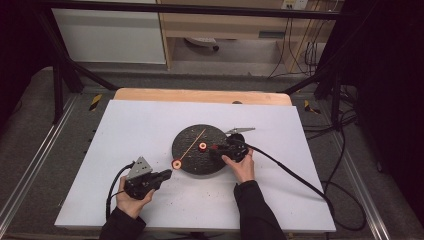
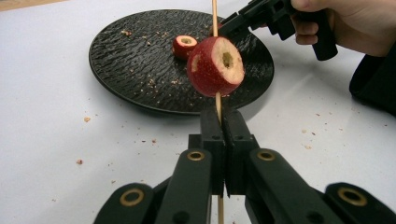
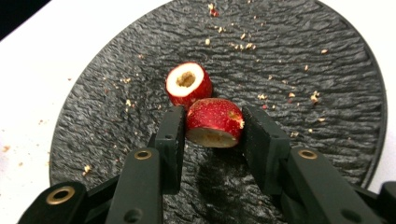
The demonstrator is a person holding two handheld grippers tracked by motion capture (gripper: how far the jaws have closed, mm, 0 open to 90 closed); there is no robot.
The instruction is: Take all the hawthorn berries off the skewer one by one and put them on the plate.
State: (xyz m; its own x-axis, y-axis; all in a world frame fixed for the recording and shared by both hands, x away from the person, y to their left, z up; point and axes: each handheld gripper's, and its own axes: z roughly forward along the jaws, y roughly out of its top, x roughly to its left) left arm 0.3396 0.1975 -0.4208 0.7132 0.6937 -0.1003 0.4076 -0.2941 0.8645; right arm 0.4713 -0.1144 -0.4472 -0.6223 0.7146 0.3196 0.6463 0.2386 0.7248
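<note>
My left gripper (image 2: 223, 121) is shut on the lower end of a thin wooden skewer (image 2: 218, 103). A cored red fruit piece (image 2: 216, 66) is threaded on the skewer just above the jaws. In the high view the left gripper (image 1: 167, 173) sits at the plate's near-left edge, and the skewer (image 1: 194, 142) slants up over the plate. My right gripper (image 3: 212, 123) is shut on a second red fruit piece (image 3: 214, 122), held just over the black round plate (image 3: 303, 56). A third cored piece (image 3: 188, 84) lies on the plate just beyond it. The right gripper (image 1: 216, 148) reaches in from the plate's right side.
Crumbs are scattered on the plate (image 1: 200, 162) and on the white tabletop (image 1: 145, 125). The right gripper's cable (image 1: 295, 175) trails off to the right. The wooden table edge (image 1: 200, 95) runs along the far side, with black frame legs beyond it.
</note>
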